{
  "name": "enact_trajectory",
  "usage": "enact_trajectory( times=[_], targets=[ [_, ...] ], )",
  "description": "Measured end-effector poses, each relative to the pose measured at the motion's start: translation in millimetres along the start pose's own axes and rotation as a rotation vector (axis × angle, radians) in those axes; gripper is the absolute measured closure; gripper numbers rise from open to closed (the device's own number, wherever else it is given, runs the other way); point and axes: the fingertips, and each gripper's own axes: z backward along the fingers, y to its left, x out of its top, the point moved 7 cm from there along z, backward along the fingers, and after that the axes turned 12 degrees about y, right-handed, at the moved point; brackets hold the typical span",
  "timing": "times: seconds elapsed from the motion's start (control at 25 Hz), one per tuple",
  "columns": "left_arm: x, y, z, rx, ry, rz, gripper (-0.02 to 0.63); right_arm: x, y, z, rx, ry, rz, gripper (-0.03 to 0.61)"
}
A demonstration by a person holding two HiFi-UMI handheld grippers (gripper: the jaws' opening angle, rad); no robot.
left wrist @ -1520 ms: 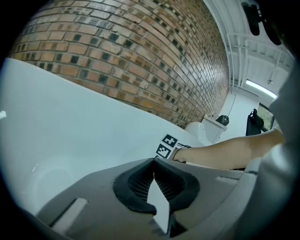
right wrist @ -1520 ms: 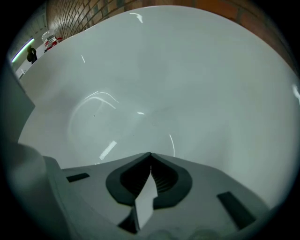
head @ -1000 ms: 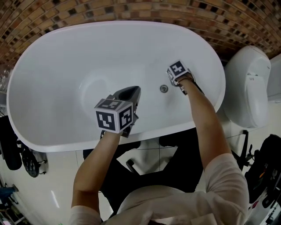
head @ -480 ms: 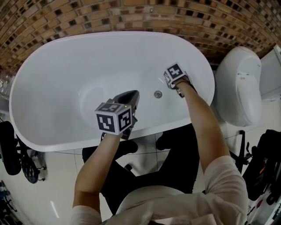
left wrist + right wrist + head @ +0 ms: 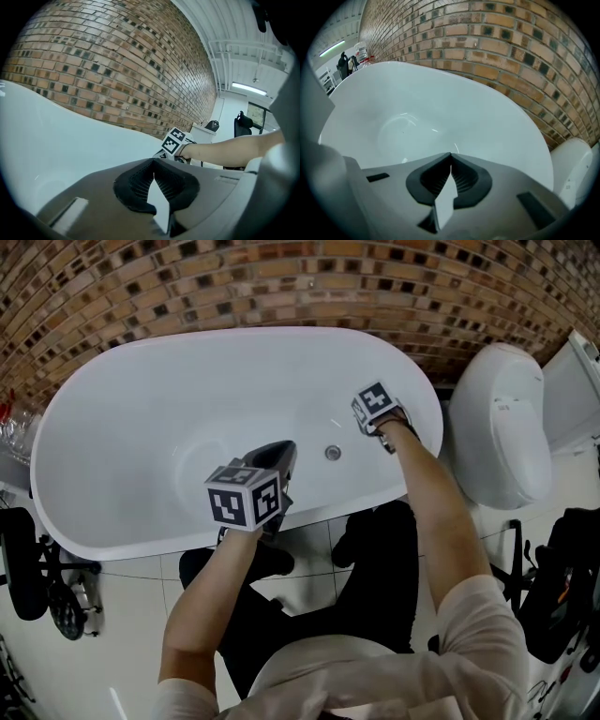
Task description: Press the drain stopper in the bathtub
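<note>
The white oval bathtub (image 5: 141,427) fills the head view. Its small round metal drain stopper (image 5: 333,453) lies on the tub floor near the right end. My left gripper (image 5: 283,448) hovers over the tub just left of the stopper, its jaws shut on nothing (image 5: 153,161). My right gripper (image 5: 372,418) hangs over the tub's right end, up and right of the stopper, and its marker cube hides the jaws there. In the right gripper view its jaws (image 5: 450,154) are shut and hold nothing, and the stopper is out of sight.
A brick wall (image 5: 281,287) runs behind the tub. A white toilet (image 5: 497,427) stands right of it, close to my right arm. Black gear (image 5: 23,563) sits on the tiled floor at the left. The tub's near rim (image 5: 309,512) lies under my forearms.
The head view has shifted, so the tub sits lower and looks smaller. Both grippers stay shut over the tub; the left one is slightly nearer the stopper.
</note>
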Motion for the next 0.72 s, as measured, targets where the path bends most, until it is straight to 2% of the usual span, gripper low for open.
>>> enact_trajectory(
  times=[0.72],
  targets=[
    [2,-40,42,-0.001,-0.067,-0.045,0.62,-14,0,85,-0.069,-0.097,0.023,0.563]
  ],
)
